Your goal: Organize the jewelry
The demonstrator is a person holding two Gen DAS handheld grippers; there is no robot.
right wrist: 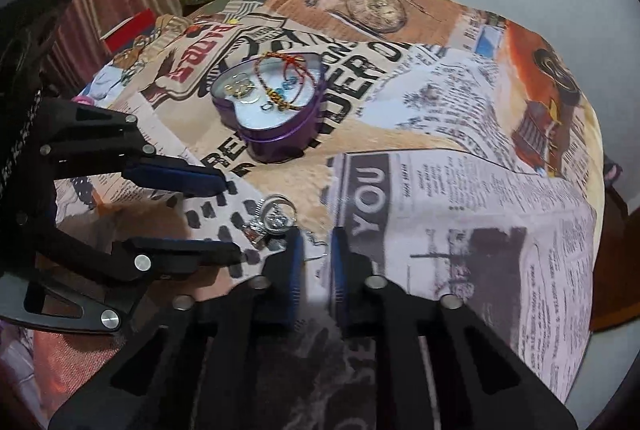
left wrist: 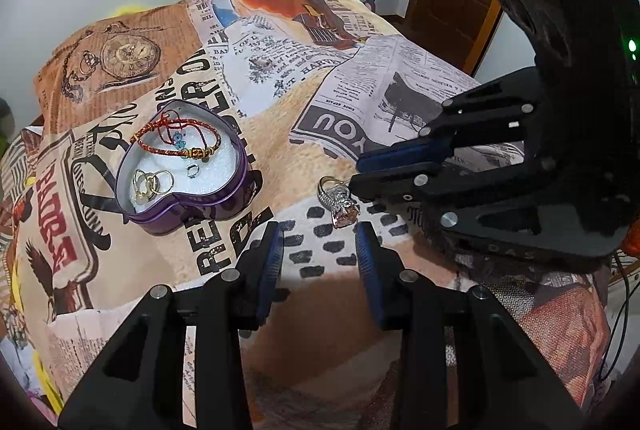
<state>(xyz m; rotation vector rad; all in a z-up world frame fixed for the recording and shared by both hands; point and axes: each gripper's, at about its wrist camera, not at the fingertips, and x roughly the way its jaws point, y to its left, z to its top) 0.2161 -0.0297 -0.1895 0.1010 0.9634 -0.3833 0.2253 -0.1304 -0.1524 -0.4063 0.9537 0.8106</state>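
The silver ring (left wrist: 338, 198) with a pink stone is small, hard, light and likely slippery; its band is the best hold. It lies on the bedspread (left wrist: 304, 117), right of the heart tin (left wrist: 224, 203). Left gripper (left wrist: 319, 246) gapes just short of it; right gripper (right wrist: 316, 250), nearly closed on nothing, touches its edge.

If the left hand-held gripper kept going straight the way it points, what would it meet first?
Probably the silver ring lying on the printed bedspread, just ahead of the left hand-held gripper; depth is hard to judge.
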